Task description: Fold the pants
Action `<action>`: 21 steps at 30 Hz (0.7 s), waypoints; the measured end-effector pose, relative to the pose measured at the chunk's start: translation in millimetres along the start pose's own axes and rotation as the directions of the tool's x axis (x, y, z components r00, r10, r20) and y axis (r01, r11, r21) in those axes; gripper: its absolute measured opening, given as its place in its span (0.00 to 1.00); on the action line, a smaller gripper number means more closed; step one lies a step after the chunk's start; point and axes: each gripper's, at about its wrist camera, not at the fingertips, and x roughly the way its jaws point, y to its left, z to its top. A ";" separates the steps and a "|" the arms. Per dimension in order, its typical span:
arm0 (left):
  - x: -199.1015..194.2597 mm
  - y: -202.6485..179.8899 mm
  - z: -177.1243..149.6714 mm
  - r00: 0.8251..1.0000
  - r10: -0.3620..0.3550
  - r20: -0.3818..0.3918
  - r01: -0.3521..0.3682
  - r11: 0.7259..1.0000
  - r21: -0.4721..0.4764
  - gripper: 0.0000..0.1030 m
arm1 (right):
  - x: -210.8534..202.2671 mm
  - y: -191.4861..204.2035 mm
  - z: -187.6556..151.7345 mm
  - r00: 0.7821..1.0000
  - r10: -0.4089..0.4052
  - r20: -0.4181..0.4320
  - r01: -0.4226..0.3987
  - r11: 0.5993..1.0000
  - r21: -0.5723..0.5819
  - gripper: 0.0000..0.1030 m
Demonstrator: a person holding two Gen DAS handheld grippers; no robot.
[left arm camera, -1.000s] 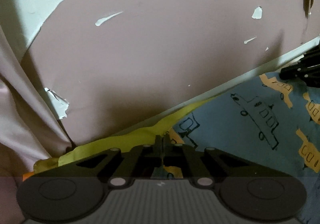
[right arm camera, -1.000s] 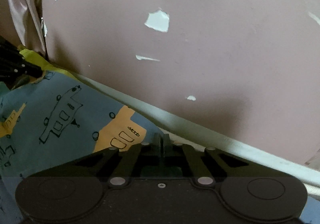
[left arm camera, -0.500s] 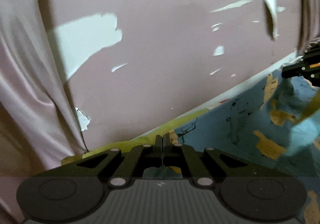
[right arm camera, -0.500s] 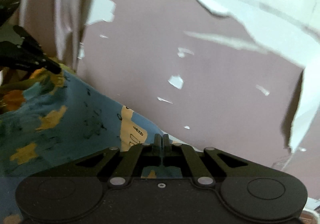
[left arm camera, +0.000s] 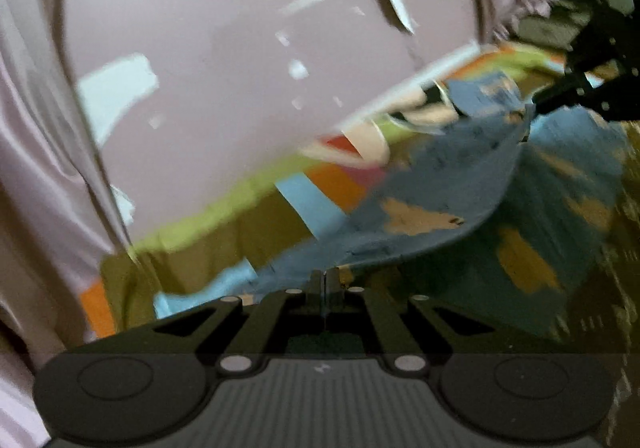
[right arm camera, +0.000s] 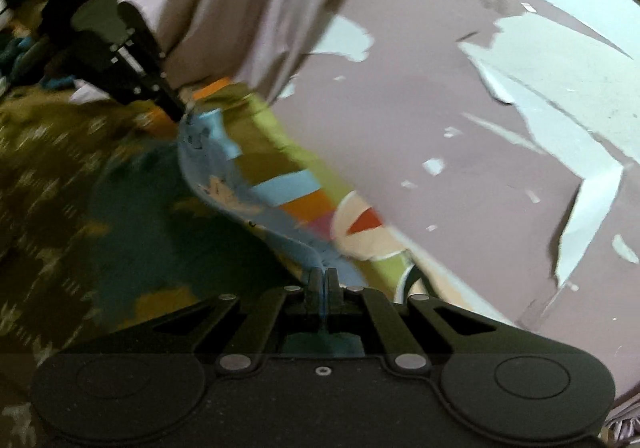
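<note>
Left wrist view: your left gripper [left arm camera: 325,282] has its jaws pressed together on one corner of the pants [left arm camera: 424,216], blue fabric with orange patches. Right gripper [left arm camera: 560,98] shows at upper right, pinching the other end of the same edge; that edge sags in a shallow curve between the two tools.

Right wrist view confirms it: right gripper [right arm camera: 323,280] is clamped on the blue hem, pants [right arm camera: 224,188] running away toward the left gripper [right arm camera: 176,110].

Change since a second ago: the fabric then lay flat, near the wall [left arm camera: 224,96], with both tools low. Now it is lifted clear, and the striped bedsheet [left arm camera: 320,188] shows under and behind it where cloth covered it before. Both views have swung upward and are heavily blurred, so you are moving fast. The curtain [right arm camera: 248,8] has come into the right view.

Reading: the grasp phase is done and the fold-over carry looks under way. The lower part of the pants is too smeared to tell how it hangs. Keep the edge taut, since the sag could bring it down crooked.
</note>
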 end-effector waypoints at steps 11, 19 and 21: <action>-0.5 -24.4 -35.3 0.995 -0.040 -0.096 0.049 0.994 0.093 0.00 | 1.1 38.1 -28.1 0.997 0.046 -0.067 -0.047 0.999 -0.007 0.00; -10.6 -16.8 -43.3 0.986 -0.104 -0.130 0.118 0.988 0.101 0.00 | -24.5 59.2 -32.7 0.991 0.111 -0.070 -0.117 0.990 -0.085 0.00; -8.1 -16.6 -44.7 0.984 -0.109 -0.143 0.124 0.987 0.100 0.00 | -23.2 66.4 -36.1 0.989 0.128 -0.080 -0.135 0.987 -0.090 0.00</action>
